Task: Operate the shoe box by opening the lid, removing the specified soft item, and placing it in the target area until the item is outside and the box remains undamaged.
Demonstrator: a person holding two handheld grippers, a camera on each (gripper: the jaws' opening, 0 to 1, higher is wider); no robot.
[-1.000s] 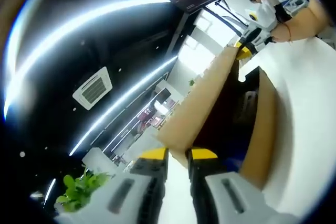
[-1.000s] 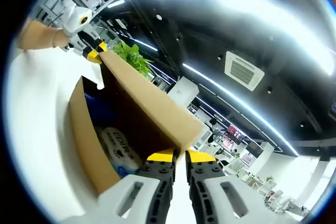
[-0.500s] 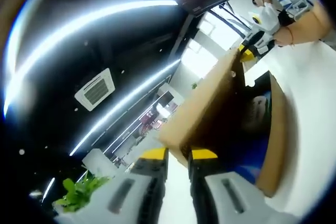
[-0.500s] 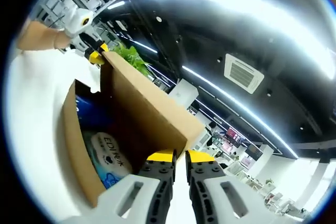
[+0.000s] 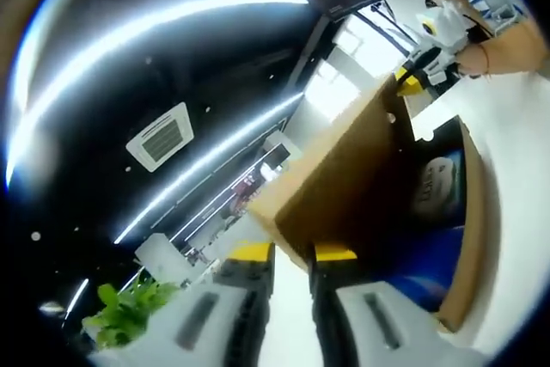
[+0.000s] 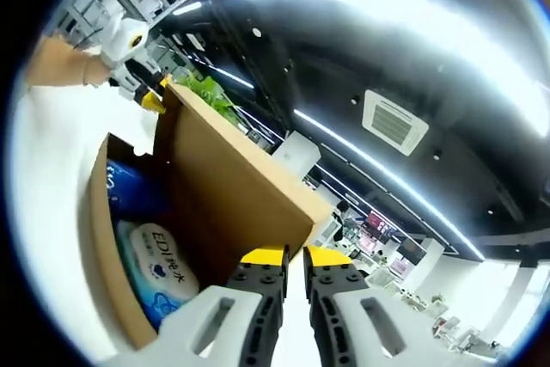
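claw on the left [image 5: 292, 252] pinches one corner of the cardboard lid [image 5: 344, 182], yellow tips nearly together on the lid edge; right claw [image 6: 286, 256] pinches the opposite corner of the same lid [image 6: 232, 191] the same way. lid is tilted up, hinged at its far edge, so the shoe box [image 6: 101, 272] stands open on the white surface [image 6: 43, 169]. inside the box lies a soft white pack with blue print [image 6: 159, 268], likely tissues, next to a blue packet [image 6: 129, 186]; the pack also shows in the left gripper view [image 5: 434, 180]. judgement: opening is about done, box looks undamaged. removal not yet begun: soft item is in the box, and placing it in the target area remains.
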